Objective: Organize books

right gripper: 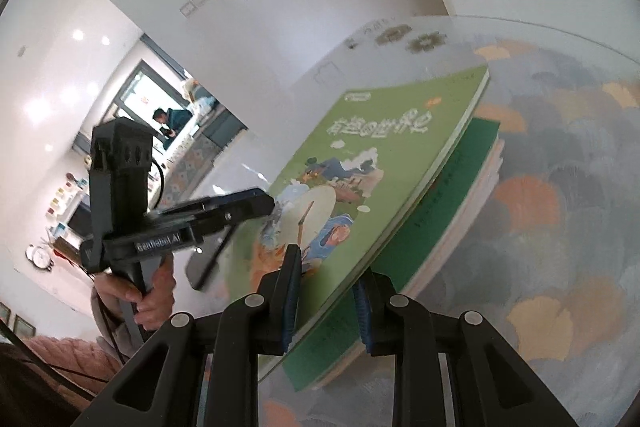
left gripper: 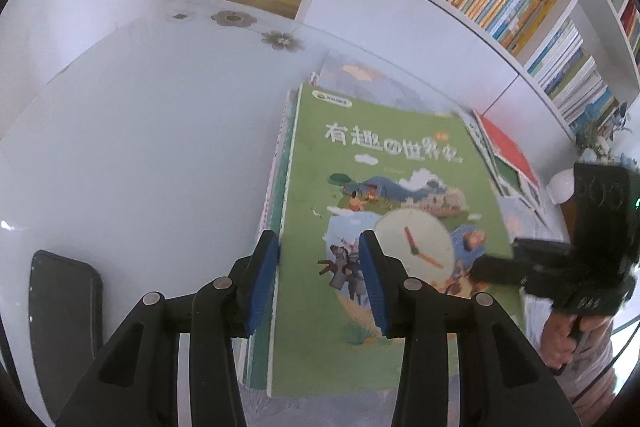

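Right gripper [right gripper: 326,301]: clamped on green book's [right gripper: 360,163] edge, lifting it off the stack [right gripper: 460,195].
Left gripper [left gripper: 318,287]: jaws apart over the cover, apparently not gripping.

A paperback book [left gripper: 384,211] with a green, lightly glossy paper cover. Beneath it, a stack of books [right gripper: 460,203] shows matt paper page edges. The surface [left gripper: 140,147] is smooth, glossy white, catching pale reflections. The left tool [left gripper: 318,267] is matt black plastic with ribbed blue rubbery pads and dull metal pivot pins. A dark phone [left gripper: 64,311] has a smooth, matt-looking face.
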